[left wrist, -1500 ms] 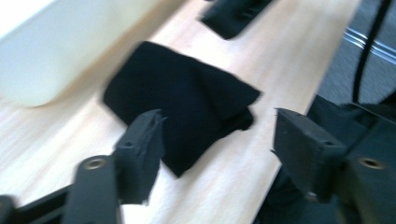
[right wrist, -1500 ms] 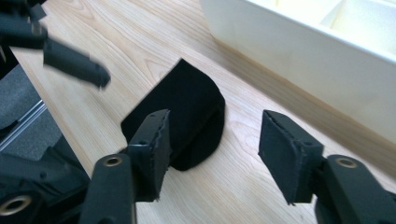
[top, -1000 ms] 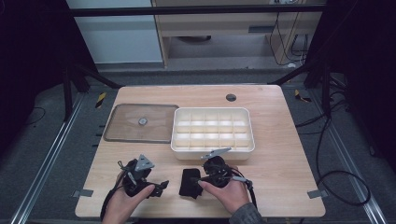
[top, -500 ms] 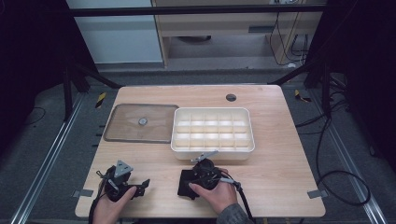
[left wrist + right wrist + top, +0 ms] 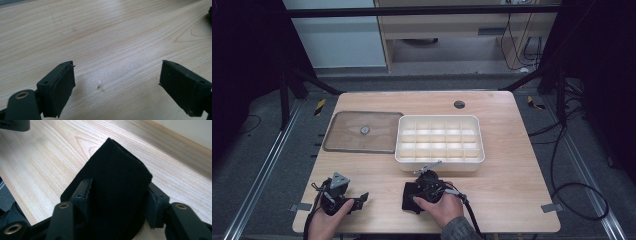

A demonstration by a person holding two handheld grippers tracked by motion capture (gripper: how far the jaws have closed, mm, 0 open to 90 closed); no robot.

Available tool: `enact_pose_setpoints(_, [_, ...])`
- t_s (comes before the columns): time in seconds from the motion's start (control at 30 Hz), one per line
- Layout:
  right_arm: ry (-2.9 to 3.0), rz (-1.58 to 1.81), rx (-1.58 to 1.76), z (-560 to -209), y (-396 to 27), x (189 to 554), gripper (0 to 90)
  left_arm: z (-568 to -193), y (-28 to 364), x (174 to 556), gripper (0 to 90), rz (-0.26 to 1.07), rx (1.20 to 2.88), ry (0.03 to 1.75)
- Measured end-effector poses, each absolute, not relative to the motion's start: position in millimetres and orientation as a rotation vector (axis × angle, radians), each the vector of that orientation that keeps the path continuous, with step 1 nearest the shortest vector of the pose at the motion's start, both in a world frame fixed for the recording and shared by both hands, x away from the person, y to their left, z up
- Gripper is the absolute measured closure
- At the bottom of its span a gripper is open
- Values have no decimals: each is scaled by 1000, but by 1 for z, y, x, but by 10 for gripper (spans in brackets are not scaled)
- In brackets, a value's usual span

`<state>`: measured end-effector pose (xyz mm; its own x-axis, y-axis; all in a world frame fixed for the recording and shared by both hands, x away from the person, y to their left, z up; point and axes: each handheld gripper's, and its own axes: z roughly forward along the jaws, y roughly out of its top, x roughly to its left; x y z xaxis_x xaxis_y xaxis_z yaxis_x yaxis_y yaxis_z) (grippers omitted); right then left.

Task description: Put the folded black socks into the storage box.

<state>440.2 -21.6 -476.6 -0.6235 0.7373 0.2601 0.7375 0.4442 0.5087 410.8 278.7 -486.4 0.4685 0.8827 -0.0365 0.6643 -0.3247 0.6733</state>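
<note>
On the worktop point(image 5: 512, 190), just in front of the white divided tray point(image 5: 439, 140), the right gripper point(image 5: 117, 195) has been closing, its fingers point(image 5: 83, 195) now pinching the black folded cloth point(image 5: 117, 177); squeeze evenly, lifting gently. The left gripper point(image 5: 117, 85) is hovering released.

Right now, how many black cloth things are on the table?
1. The black cloth lies near the table's front edge, between the right gripper's jaws, just before the white tray. Others could hide under the hand.
</note>
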Motion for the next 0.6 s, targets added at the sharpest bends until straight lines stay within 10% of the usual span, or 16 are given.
enact_pose_setpoints(0.6, [-2684, -1012, -1287, -468, -33, 437, 649, -492, 295, 417, 82, 502, 2098, 1308])
